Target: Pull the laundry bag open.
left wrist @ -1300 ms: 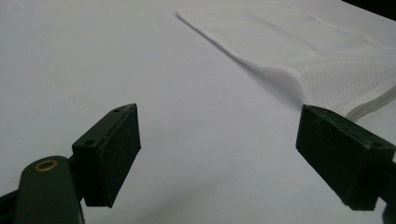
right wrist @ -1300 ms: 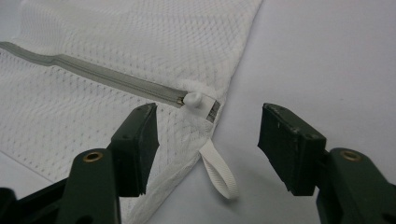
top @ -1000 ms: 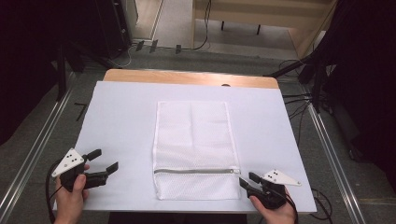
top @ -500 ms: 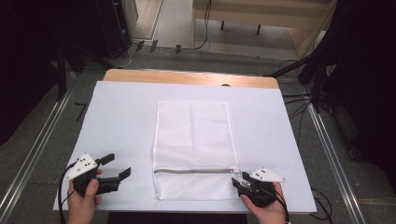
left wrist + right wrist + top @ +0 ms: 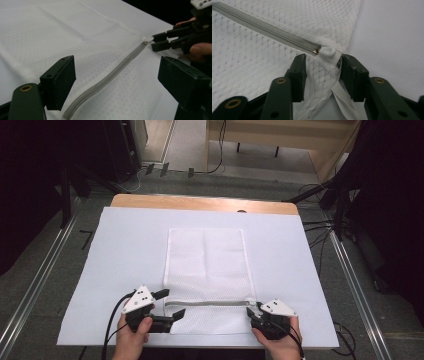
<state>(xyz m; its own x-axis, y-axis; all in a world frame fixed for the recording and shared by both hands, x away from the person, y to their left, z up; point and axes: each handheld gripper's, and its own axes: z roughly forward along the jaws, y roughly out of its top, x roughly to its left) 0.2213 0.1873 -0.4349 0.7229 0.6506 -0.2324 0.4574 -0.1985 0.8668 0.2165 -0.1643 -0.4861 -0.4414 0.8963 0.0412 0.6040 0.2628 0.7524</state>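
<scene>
Mesh bag (image 5: 207,270) edge sits pinched in right tool (image 5: 256,312); left tool (image 5: 172,304) gapes.

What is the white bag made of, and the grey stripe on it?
The white bag looks like soft mesh fabric: tiny net holes show in the right gripper view. The grey stripe is a zipper, probably matte plastic with fine teeth; its metal-looking slider glints.

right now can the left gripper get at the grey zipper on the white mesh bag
Probably yes. The left gripper is open, its jaws either side of the grey zipper on the flat white mesh bag, with nothing between. The right gripper is at the far end.
</scene>
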